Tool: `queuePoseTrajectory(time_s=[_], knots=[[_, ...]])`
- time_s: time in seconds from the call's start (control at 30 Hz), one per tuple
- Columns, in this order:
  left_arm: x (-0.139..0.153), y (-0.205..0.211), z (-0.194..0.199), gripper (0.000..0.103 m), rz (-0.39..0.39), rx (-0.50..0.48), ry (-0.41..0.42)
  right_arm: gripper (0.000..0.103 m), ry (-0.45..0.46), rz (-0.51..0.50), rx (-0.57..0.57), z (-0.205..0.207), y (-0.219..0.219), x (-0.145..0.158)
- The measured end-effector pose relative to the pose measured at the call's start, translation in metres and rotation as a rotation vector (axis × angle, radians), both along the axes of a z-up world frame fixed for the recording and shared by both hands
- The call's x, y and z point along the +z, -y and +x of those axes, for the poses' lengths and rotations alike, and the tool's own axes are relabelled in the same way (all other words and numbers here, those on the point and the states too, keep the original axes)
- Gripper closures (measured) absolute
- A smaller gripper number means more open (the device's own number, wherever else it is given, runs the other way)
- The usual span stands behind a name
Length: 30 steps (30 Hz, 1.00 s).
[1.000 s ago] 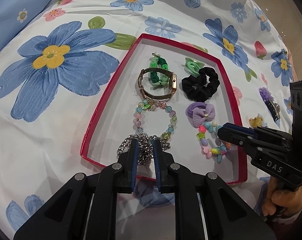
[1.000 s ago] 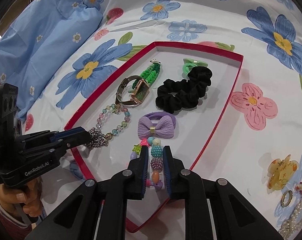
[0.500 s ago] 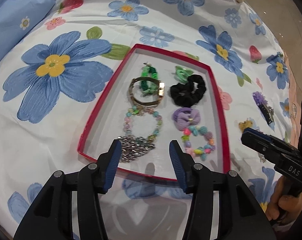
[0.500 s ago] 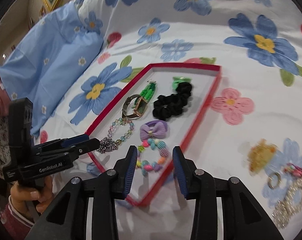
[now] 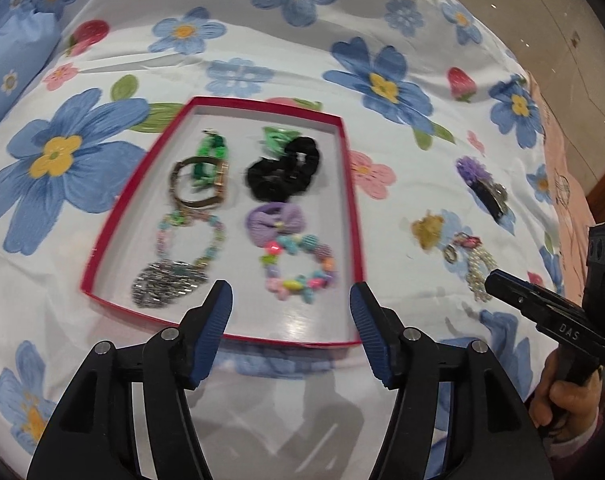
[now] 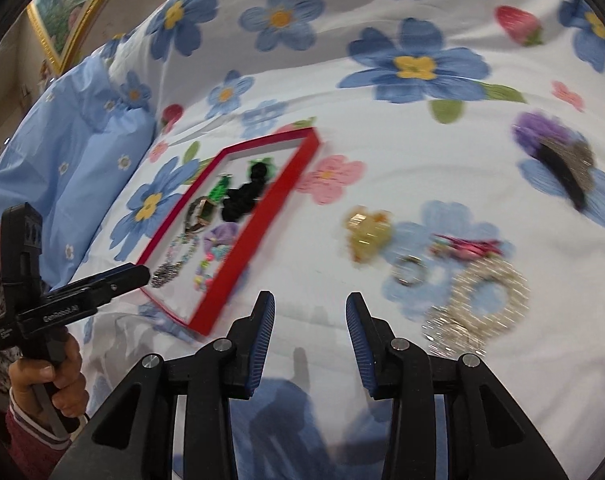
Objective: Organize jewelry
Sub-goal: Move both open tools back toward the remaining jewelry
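A red tray (image 5: 352, 208) on the flowered bedsheet holds a silver chain (image 5: 168, 282), a pastel bead bracelet (image 5: 190, 236), a gold watch (image 5: 200, 188), a green bracelet (image 5: 210, 152), a black scrunchie (image 5: 284, 170), a purple bow tie (image 5: 274, 222) and a bright bead bracelet (image 5: 298, 272). My left gripper (image 5: 291, 314) is open and empty above the tray's near edge. My right gripper (image 6: 310, 324) is open and empty over the sheet right of the tray (image 6: 258, 236). Loose on the sheet lie a yellow claw clip (image 6: 368, 230), a ring (image 6: 408, 274), a pink clip (image 6: 468, 246), a pearl bracelet (image 6: 482, 300) and a purple hair clip (image 6: 554, 152).
A blue pillow (image 6: 70, 152) lies left of the tray. The bed's right edge and floor (image 5: 562, 40) show at the far right. A gold picture frame (image 6: 74, 12) is at the back left.
Both grippers opened, releasing the silver chain and the bright bead bracelet in the tray, and pulled back. The right gripper swung right toward the loose items.
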<state>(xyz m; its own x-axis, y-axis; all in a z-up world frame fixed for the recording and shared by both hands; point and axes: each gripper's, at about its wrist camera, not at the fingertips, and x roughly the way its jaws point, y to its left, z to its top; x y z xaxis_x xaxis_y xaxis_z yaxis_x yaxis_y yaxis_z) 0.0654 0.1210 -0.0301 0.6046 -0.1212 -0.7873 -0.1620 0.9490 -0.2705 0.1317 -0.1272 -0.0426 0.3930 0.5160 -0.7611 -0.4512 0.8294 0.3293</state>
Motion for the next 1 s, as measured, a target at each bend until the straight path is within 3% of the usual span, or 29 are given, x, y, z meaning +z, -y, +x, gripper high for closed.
queuePoseTrajectory(time_s=[0.13, 0.47, 1.0], knots=[[0.001, 0.018, 0.002, 0.04, 0.002, -0.034, -0.003, 0.058, 0.006, 0.0, -0.061, -0.004, 0.028, 0.0], [-0.008, 0.064, 0.011, 0.036, -0.001, -0.121, -0.031, 0.058, 0.008, -0.013, -0.15, -0.006, 0.075, -0.005], [-0.01, 0.099, 0.034, 0.033, 0.023, -0.192, -0.054, 0.058, -0.007, -0.011, -0.181, 0.005, 0.098, -0.015]])
